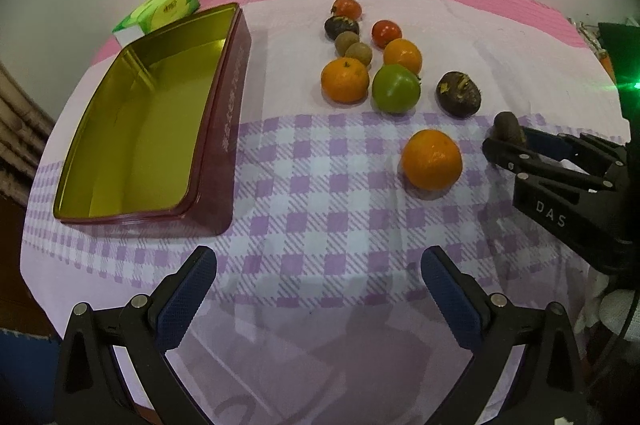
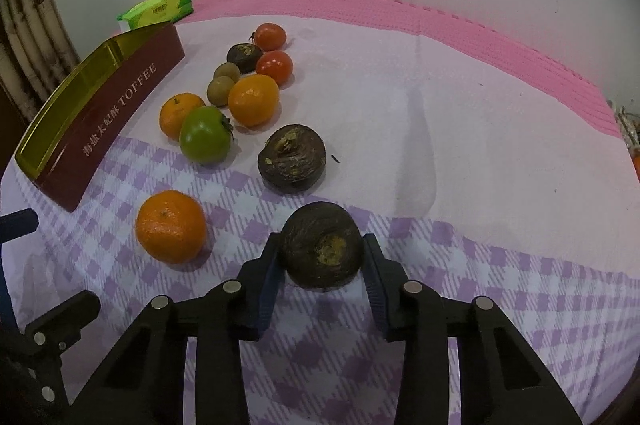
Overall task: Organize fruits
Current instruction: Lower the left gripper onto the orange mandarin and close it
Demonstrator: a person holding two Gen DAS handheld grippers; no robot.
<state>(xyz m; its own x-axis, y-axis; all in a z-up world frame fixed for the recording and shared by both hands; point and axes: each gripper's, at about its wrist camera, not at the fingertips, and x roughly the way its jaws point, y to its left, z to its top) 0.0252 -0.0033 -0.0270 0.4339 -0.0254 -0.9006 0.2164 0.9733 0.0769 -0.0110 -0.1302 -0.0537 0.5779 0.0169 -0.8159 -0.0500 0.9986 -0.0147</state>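
— Right wrist view first: what has the right gripper (image 2: 322, 265) got?
— A dark brown round fruit (image 2: 321, 245), low on the checked cloth (image 2: 500, 305). Both blue pads press its sides, so it is clenched on that fruit, which sits on the cloth.
— And the left gripper (image 1: 318, 279)?
— Released. Its fingers stand wide apart over bare cloth, nothing between them.
— Where is the rest of the fruit?
— Scattered on the worktop beyond. A second dark fruit (image 2: 292, 157) lies just past the held one, an orange (image 2: 171, 226) to its left. Farther back are a green tomato (image 2: 205, 134), two more oranges, two small brown fruits, another dark one and two red tomatoes, clustered close.
— The container?
— An open maroon tin (image 1: 224, 129) with a gold inside, at the left, apart from the fruit. Nothing lies in it. A green packet (image 1: 168, 5) sits behind it.
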